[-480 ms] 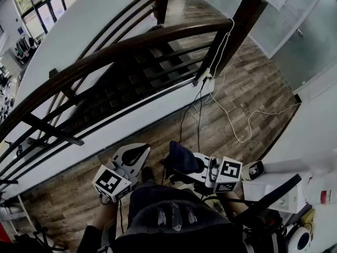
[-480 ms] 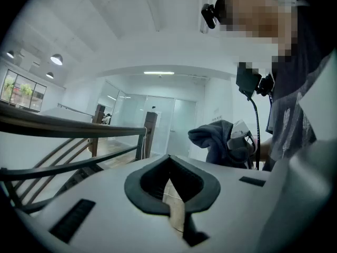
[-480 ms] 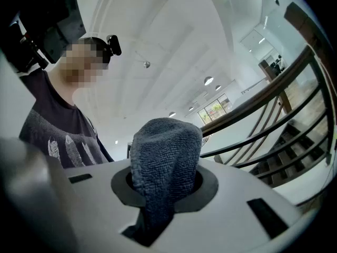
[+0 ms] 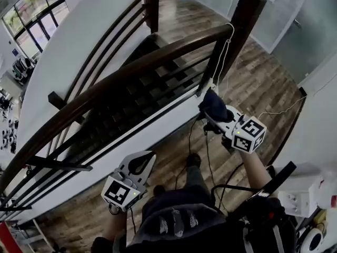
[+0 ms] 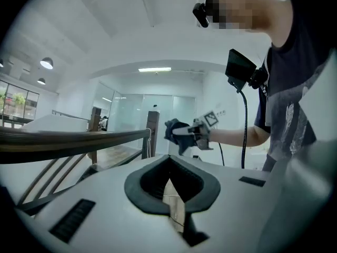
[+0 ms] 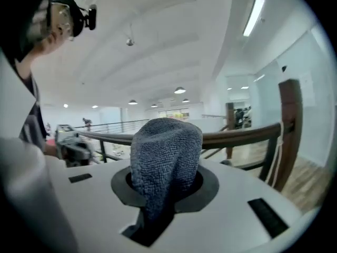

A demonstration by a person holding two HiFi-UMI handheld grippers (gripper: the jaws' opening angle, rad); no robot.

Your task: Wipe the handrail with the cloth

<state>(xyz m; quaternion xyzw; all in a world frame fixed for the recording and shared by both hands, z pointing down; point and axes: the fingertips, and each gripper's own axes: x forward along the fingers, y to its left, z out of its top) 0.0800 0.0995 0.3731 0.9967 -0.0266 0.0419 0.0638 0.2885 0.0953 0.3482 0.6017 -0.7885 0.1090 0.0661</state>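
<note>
The dark wooden handrail (image 4: pixel 131 70) curves from lower left up to a post at upper right; it also shows as the handrail (image 5: pixel 79 138) and the handrail (image 6: pixel 242 136). My right gripper (image 4: pixel 210 112) is shut on a dark blue cloth (image 4: pixel 215 103), held just below the rail near the post, not touching it. The bunched cloth (image 6: pixel 166 152) fills the jaws and sticks out past them. My left gripper (image 4: pixel 149 156) hangs low by the person's body, shut with nothing in it, its jaws meeting at a thin seam (image 5: pixel 171 194).
A dark post (image 4: pixel 245 15) ends the rail, with a white cable (image 4: pixel 224 51) hanging down it to the wooden floor. Stairs (image 4: pixel 152 94) drop away behind the balusters. White equipment (image 4: pixel 295 199) lies at the lower right.
My right gripper has risen and moved right with the cloth, from beside the person's legs to just under the rail near the post. The left gripper stays low.
</note>
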